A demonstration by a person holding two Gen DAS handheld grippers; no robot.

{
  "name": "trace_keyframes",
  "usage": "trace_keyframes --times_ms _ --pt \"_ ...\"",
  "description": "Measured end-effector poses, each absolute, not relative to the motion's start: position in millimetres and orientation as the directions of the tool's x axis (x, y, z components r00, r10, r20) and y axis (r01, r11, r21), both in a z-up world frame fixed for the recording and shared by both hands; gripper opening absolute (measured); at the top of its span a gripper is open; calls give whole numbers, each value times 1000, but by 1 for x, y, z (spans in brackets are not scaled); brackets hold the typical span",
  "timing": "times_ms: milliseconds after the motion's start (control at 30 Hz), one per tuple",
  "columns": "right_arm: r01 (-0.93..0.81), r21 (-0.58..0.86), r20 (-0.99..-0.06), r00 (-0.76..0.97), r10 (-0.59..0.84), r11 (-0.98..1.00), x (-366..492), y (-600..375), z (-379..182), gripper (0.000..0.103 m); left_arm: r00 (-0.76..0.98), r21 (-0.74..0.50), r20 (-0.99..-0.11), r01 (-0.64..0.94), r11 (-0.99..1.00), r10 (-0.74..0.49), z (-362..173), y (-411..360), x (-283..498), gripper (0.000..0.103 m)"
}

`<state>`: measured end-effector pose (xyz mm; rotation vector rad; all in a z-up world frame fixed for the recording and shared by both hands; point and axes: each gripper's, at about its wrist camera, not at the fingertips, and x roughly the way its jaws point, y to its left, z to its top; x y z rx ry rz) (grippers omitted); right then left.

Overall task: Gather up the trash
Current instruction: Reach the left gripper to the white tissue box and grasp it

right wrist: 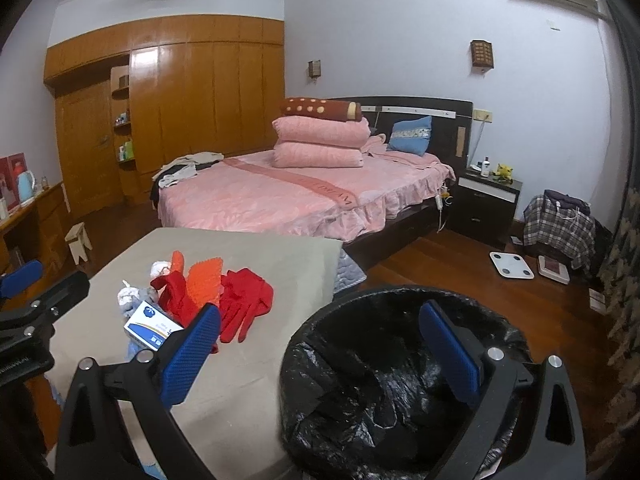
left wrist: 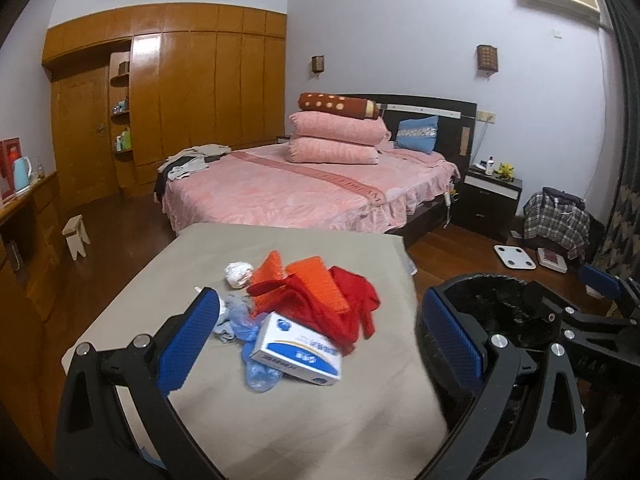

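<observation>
A pile lies on the beige-covered table (left wrist: 280, 412): a white and blue box (left wrist: 298, 354), blue plastic gloves (left wrist: 250, 328), a crumpled white paper ball (left wrist: 239, 274), red gloves (left wrist: 352, 312) and orange cloths (left wrist: 316, 284). My left gripper (left wrist: 320, 340) is open above the box, empty. A bin with a black bag (right wrist: 392, 384) stands right of the table. My right gripper (right wrist: 320, 344) is open and empty, its right finger over the bin. The pile also shows in the right wrist view, with the box (right wrist: 150, 326) and red gloves (right wrist: 244, 304).
A pink bed (left wrist: 288, 188) stands behind the table, with a nightstand (left wrist: 490, 196) to its right. A white scale (left wrist: 514, 257) and a plaid bag (left wrist: 556, 220) sit on the wooden floor. A small stool (left wrist: 76, 236) and a wooden cabinet (left wrist: 24, 232) are at the left.
</observation>
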<state>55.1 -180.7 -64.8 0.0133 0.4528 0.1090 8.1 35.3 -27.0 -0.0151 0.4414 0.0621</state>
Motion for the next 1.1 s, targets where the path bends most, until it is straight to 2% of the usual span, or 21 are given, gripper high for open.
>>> trace_keyframes --times_ms 267,500,600,633,833,1033,1100 --pt "-138 32 -458 878 138 990 83 -158 -91 97 876 43 -465 -123 992 128 -64 67 26 98" --pt "-152 13 -484 864 139 988 105 -145 -107 97 827 30 -553 -105 994 104 -104 82 51 97" --pt "-149 0 -491 861 130 989 113 -142 -111 97 804 22 -588 -92 995 88 -119 85 63 88" --pt "-148 -2 -495 859 128 989 115 -142 -112 97 797 18 -599 -84 996 78 -124 84 67 81" --pt "-150 -13 -518 847 122 989 127 -138 -120 97 764 -10 -644 -67 998 45 -144 89 89 71" --pt "-159 -21 -536 835 123 987 133 -135 -127 97 738 -44 -675 -59 997 14 -155 90 99 70" --pt "-160 -19 -543 830 125 987 135 -135 -129 97 735 -46 -678 -59 997 12 -157 90 101 74"
